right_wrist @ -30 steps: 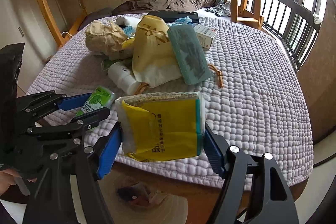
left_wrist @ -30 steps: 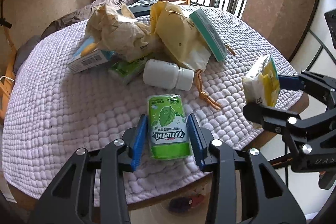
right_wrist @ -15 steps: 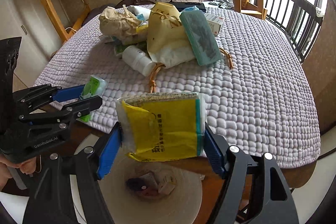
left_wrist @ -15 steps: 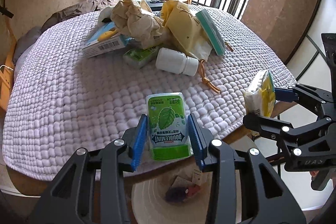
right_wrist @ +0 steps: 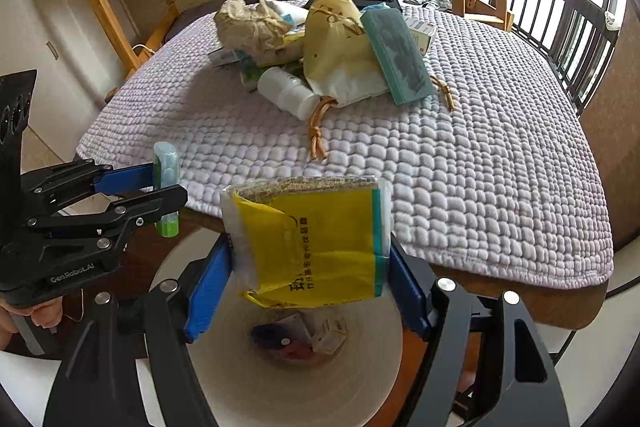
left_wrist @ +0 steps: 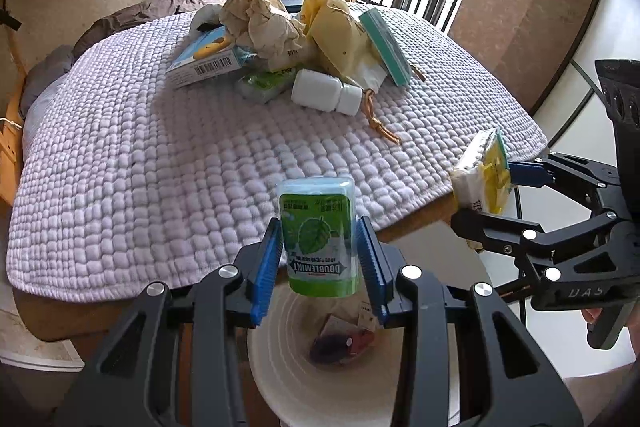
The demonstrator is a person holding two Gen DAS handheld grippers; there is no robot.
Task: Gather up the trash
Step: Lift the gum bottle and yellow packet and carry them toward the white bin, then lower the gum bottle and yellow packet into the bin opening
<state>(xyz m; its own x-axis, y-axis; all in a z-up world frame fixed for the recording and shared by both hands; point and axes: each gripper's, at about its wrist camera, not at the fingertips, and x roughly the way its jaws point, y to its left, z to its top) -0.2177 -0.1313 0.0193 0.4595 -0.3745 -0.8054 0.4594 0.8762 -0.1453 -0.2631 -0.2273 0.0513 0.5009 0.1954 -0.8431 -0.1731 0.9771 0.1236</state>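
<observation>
The left tool (left_wrist: 318,263) has matt black plastic arms, ribbed blue pads and bright metal screws. The green mint container (left_wrist: 318,239) is glossy plastic. The tissue pack (right_wrist: 310,243) is wrapped in crinkled glossy film. The bench (right_wrist: 520,301) has a smooth wooden edge under a knobbly lilac cloth cover (left_wrist: 160,167). The white bin (right_wrist: 240,387) is matt and ribbed inside.

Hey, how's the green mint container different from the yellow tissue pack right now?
The green mint container is a rigid, narrow plastic case; the yellow tissue pack is soft, crinkled and wider. The container sits in the left gripper with jaws nearly closed; the pack spreads the right gripper wider. Both are clamped, off the table, above the white bin.
</observation>
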